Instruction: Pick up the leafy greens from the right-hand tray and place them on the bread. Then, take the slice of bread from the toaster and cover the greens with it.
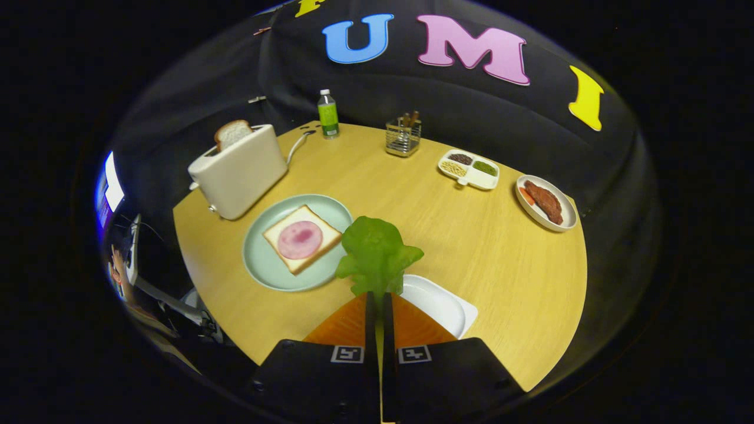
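Gripper [377,297] nearly closed, both fingers pinching the base of the leafy greens [377,253], leaf held up clear of the white tray [450,306], which sits just right of the fingers. Target: bread slice [302,238] topped with a round of ham [300,239], on the pale green plate [265,265], just left of and slightly beyond the leaf. Step in hand looks like the carry to the bread. To do it well: move left and a bit forward, keep the leaf above the plate rim, centre it over the ham, lower until it rests, then release, so it doesn't hang off the crust. Toaster [238,171] stands far left on the wooden table [500,253], second bread slice [232,133] sticking out of its slot, untouched.
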Demonstrator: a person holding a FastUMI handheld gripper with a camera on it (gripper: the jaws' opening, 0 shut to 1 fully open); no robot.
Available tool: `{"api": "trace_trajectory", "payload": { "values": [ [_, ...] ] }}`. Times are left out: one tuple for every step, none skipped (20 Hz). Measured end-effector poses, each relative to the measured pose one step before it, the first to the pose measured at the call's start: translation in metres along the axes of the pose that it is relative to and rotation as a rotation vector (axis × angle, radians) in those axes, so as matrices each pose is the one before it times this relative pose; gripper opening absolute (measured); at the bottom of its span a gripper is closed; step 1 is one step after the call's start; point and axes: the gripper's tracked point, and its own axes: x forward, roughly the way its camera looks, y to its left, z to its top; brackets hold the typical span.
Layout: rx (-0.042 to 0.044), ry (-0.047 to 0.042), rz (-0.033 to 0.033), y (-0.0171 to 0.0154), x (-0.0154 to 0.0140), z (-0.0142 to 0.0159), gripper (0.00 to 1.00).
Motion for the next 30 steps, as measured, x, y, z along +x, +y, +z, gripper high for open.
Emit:
{"api": "trace_trajectory", "payload": {
  "values": [
    [-0.00901, -0.01262, 0.02062, 0.01375, -0.0013, 0.01419, 0.07],
    [-0.00734, -0.00753, 0.0227, 0.01418, 0.00093, 0.01225, 0.07],
    [-0.00748, -0.00478, 0.01292, 0.01235, 0.0033, 0.01126, 0.07],
    [-0.00469, -0.00255, 0.01044, 0.01048, 0.00547, 0.00856, 0.07],
    [-0.00333, 0.00304, 0.00857, 0.00924, 0.00727, 0.00768, 0.07],
    [-0.0001, 0.0034, 0.00589, 0.00794, 0.00863, 0.00543, 0.07],
    [0.00557, 0.01136, 0.00683, 0.00781, 0.00849, 0.00378, 0.07],
    [0.0073, 0.00717, 0.00812, 0.00792, 0.0085, 0.00291, 0.06],
    [0.00484, 0.00652, 0.00967, 0.00806, 0.00794, 0.00322, 0.06],
    [-0.00047, 0.00888, 0.00784, 0.00716, 0.00761, 0.00195, 0.07],
    [-0.00627, 0.00734, 0.00264, 0.00514, 0.00624, 0.00197, 0.07],
    [-0.00569, 0.00752, -0.0003, 0.00393, 0.00636, 0.00065, 0.07],
    [-0.00113, 0.00313, -0.0031, 0.00257, 0.00583, 0.00098, 0.07],
    [0.0038, 0.00479, -0.00469, 0.0014, 0.00537, 0.00016, 0.07],
    [0.0022, 0.00342, -0.01394, -0.00212, 0.00643, 0.00019, 0.06],
    [-0.00149, -0.00309, -0.03609, -0.00768, 0.00865, -0.00034, 0.09],
    [-0.00985, -0.00262, -0.04103, -0.00882, 0.00823, -0.00091, 0.32],
    [-0.01192, -0.00414, -0.03903, -0.00718, 0.00782, -0.00082, 0.55],
    [-0.00526, -0.00541, -0.01997, -0.00053, 0.00374, -0.00018, 0.79],
    [0.00639, -0.00805, -0.00886, 0.00067, -0.00122, 0.00196, 1.0],
    [0.01122, -0.02682, -0.0008, 0.00309, -0.00407, 0.00702, 0.99],
    [0.00869, -0.04778, 0.00461, 0.00316, -0.00616, 0.01223, 0.98],
    [0.00819, -0.05326, 0.00776, 0.00365, -0.0096, 0.01494, 0.99],
    [0.0015, -0.06011, 0.00294, 0.00325, -0.01206, 0.01835, 0.98],
    [-0.00905, -0.05143, -0.00184, 0.00101, -0.01107, 0.01764, 0.99],
    [-0.01628, -0.06023, -0.00368, 0.00174, -0.01122, 0.02194, 0.99],
    [-0.0212, -0.05518, -0.00316, 0.00265, -0.01042, 0.02226, 0.98],
    [-0.01932, -0.0543, 0.00429, 0.00465, -0.00829, 0.02424, 0.98],
    [-0.01644, -0.04079, 0.00553, 0.0066, -0.00678, 0.0221, 0.98],
    [-0.01034, -0.03863, 0.00991, 0.00728, -0.00389, 0.02185, 0.98]
  ]
}}
